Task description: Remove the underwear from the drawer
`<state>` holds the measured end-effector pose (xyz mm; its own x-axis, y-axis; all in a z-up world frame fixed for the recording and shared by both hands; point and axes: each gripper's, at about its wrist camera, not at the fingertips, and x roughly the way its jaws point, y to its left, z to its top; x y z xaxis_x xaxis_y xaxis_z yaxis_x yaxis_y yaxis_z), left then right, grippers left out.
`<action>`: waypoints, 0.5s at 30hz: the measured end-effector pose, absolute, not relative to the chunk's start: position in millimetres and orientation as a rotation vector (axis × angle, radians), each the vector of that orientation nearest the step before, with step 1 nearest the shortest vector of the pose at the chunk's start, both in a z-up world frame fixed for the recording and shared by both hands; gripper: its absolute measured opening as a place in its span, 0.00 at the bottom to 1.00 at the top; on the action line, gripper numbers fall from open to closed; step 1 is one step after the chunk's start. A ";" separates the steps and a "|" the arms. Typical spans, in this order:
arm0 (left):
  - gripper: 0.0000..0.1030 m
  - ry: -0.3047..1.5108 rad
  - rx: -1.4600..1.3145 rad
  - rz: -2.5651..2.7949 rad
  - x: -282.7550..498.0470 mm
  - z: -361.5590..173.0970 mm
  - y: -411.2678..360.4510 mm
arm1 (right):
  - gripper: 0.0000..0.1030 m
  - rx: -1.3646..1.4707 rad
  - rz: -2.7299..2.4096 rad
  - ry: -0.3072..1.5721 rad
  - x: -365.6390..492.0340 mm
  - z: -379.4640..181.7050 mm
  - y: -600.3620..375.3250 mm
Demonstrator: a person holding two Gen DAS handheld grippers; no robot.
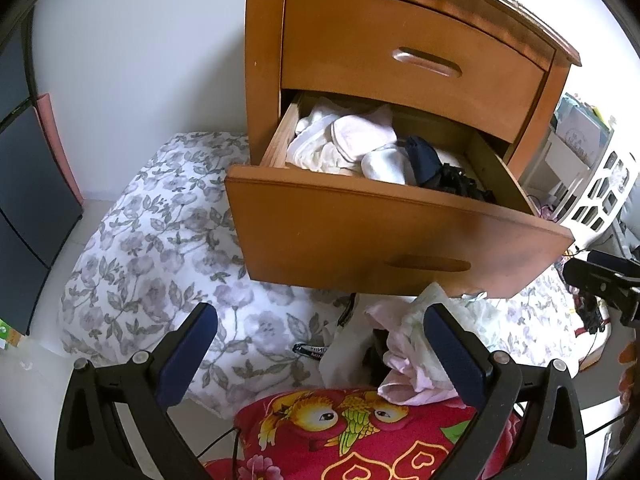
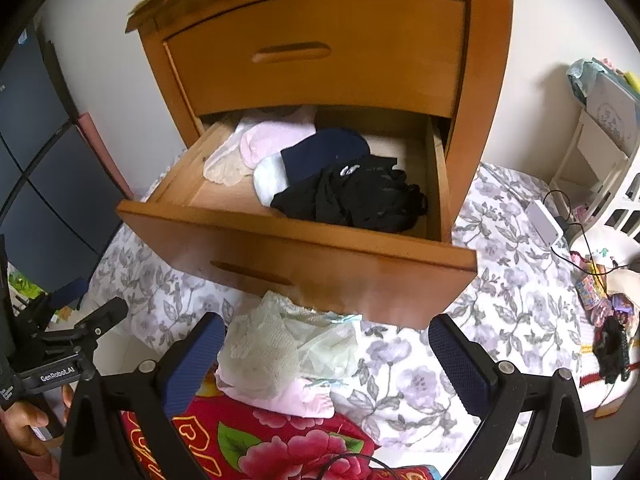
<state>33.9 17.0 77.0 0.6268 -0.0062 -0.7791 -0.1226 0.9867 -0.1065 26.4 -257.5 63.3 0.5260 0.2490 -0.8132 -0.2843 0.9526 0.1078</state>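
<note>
The lower drawer of the wooden nightstand stands pulled out, with pale, navy and black underwear heaped inside; a small pile of pale lace and pink pieces already lies on the floral bedding below. Both the right gripper and left gripper are spread wide and empty (one garment seems just dropped), so the next move is probably reaching back in for the black bundle

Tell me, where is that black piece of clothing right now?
In the right wrist view, the black garment lies bunched inside the open lower drawer, toward its right front corner, touching the navy item behind it.
</note>
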 end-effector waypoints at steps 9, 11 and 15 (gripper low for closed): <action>1.00 0.831 -0.167 0.032 39.5 81.4 15.2 | 1.00 -0.019 0.306 0.921 36.2 79.1 -263.0; 1.00 0.828 -0.170 0.028 42.5 79.5 15.6 | 1.00 -0.023 0.308 0.907 38.4 83.4 -261.1; 1.00 0.825 -0.195 -0.007 48.1 75.7 17.6 | 1.00 -0.028 0.312 0.881 45.3 94.2 -258.1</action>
<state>48.1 17.6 75.7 0.6797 -0.0820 -0.7289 -0.0698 0.9820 -0.1756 45.3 -258.1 94.2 0.5943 0.2566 -0.7622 -0.2798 0.9545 0.1031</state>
